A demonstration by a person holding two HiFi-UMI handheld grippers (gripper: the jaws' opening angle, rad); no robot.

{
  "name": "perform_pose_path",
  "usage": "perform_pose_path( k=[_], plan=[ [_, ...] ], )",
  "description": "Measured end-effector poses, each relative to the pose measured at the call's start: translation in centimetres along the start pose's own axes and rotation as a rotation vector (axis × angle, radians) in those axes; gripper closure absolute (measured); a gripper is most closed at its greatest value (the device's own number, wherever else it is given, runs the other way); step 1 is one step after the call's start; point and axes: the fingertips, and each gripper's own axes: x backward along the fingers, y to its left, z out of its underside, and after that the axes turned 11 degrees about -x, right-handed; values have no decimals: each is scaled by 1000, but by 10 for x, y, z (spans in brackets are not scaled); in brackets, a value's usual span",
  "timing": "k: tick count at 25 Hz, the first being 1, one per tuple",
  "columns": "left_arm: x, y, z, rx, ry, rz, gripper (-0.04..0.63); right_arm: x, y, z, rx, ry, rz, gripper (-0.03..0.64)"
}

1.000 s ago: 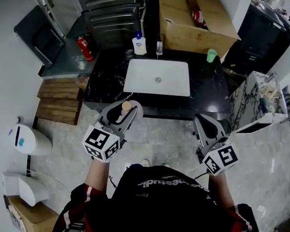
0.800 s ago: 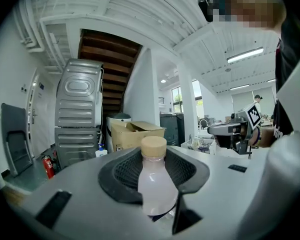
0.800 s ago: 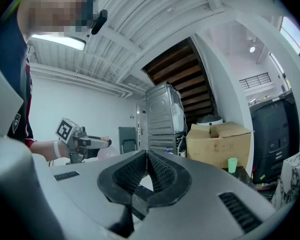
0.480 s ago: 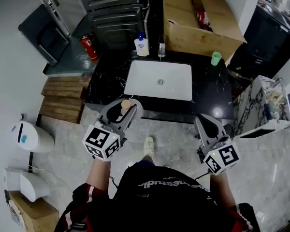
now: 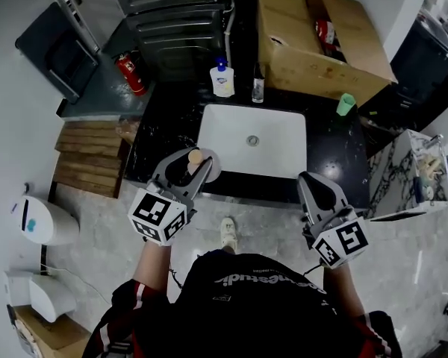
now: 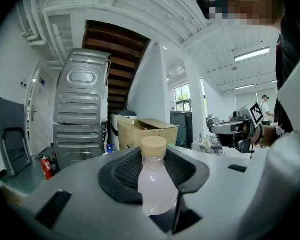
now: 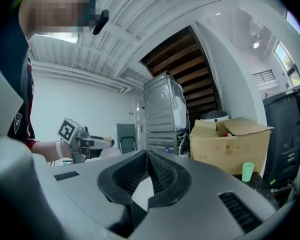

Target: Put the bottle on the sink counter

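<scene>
Fingers [image 6: 121, 173] of the left gripper [image 5: 198, 159] clamp the pale, tan-capped plastic bottle [image 6: 155, 184] upright near the black marble counter's [image 5: 164, 136] front edge, seemingly ready for placing. The right gripper [image 7: 146, 159] is closed and empty.

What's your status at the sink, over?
Left gripper shut on bottle; right gripper shut, empty. Bottle upright, not yet set down. Soap and cup at back of counter.
</scene>
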Motion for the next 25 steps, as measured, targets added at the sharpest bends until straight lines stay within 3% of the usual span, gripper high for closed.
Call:
perform_pose_path(
  k=[15, 22, 25],
  plan=[
    [-51, 200, 48, -23, 11, -66, 448, -207, 8, -21, 25, 10, -66, 577],
    [-78, 261, 88, -35, 28, -105, 448, -280, 0, -3, 17, 27, -115, 577],
    [-92, 282, 108, -1, 7, -129, 448, -311, -10, 18, 31, 58, -125, 577]
  ],
)
